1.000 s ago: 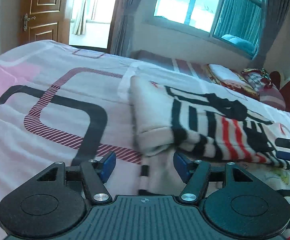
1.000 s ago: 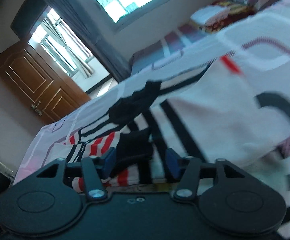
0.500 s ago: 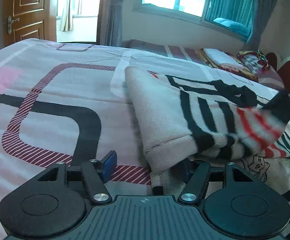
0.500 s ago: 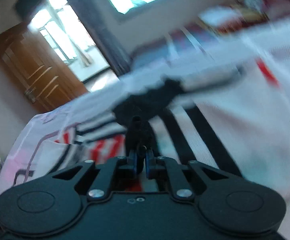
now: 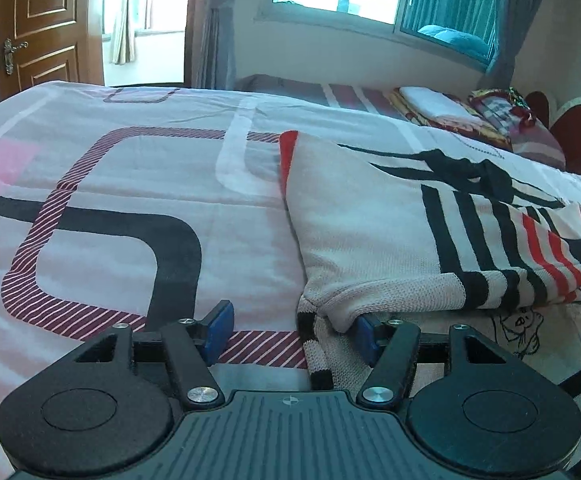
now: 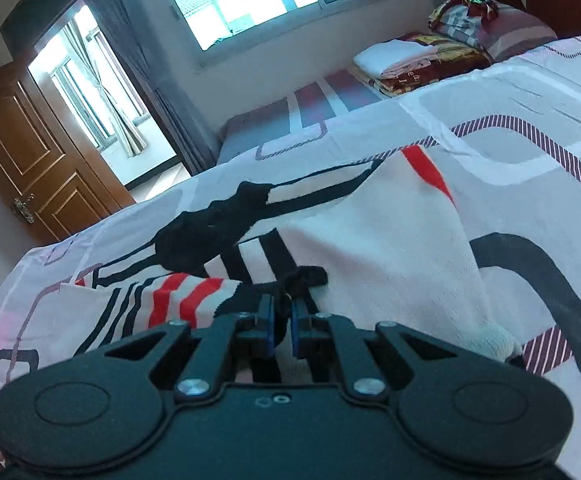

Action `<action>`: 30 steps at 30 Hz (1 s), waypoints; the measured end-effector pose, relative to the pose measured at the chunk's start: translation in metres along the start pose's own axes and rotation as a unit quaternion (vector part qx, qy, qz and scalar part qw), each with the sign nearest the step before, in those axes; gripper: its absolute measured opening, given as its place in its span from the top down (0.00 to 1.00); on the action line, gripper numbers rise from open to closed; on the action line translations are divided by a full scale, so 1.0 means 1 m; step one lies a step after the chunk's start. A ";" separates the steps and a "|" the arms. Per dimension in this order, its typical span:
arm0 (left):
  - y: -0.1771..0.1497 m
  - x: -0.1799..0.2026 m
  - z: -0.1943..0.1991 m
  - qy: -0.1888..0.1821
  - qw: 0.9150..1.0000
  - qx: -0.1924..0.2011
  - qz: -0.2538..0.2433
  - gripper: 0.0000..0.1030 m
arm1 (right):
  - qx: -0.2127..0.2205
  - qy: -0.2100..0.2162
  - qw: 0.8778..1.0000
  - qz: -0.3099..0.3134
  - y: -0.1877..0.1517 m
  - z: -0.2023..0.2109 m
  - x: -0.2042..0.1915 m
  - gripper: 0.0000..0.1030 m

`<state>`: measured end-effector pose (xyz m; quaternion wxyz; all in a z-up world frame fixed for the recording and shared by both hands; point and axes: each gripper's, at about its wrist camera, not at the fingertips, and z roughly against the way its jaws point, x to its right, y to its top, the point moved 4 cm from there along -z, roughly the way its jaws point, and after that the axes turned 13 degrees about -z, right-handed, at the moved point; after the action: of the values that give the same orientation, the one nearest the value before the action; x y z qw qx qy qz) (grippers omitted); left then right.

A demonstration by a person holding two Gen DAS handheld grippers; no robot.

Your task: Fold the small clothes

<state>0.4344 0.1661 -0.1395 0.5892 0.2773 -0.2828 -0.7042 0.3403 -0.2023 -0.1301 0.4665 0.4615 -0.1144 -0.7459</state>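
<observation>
A small cream knitted sweater (image 5: 370, 232) with black and red stripes lies folded on the bed. My left gripper (image 5: 292, 330) is open at its near corner, the striped cuff (image 5: 316, 354) lying between the jaws, the right blue pad (image 5: 366, 336) against the folded edge. In the right wrist view the sweater (image 6: 370, 248) fills the middle. My right gripper (image 6: 283, 326) is shut on the sweater's black edge (image 6: 302, 280), low over the cloth.
The bedsheet (image 5: 110, 216) is pink and white with black and striped rounded squares. Folded blankets and pillows (image 6: 450, 52) sit at the bed's far end under the window. A wooden door (image 5: 38, 28) stands open at the left.
My right gripper has shut on the sweater's black edge and carried it across, laying the striped part over. My left gripper has stayed open at the near corner.
</observation>
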 end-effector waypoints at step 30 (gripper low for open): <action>0.001 0.001 -0.001 -0.003 1.000 -0.013 -0.026 0.39 | -0.009 -0.019 1.000 -0.008 -0.023 -0.006 0.016 0.93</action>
<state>0.4355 0.1649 -0.1395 0.5732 0.2748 -0.2677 -0.7240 0.3292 -0.2015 -0.1564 0.4623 0.4443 -0.1127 -0.7591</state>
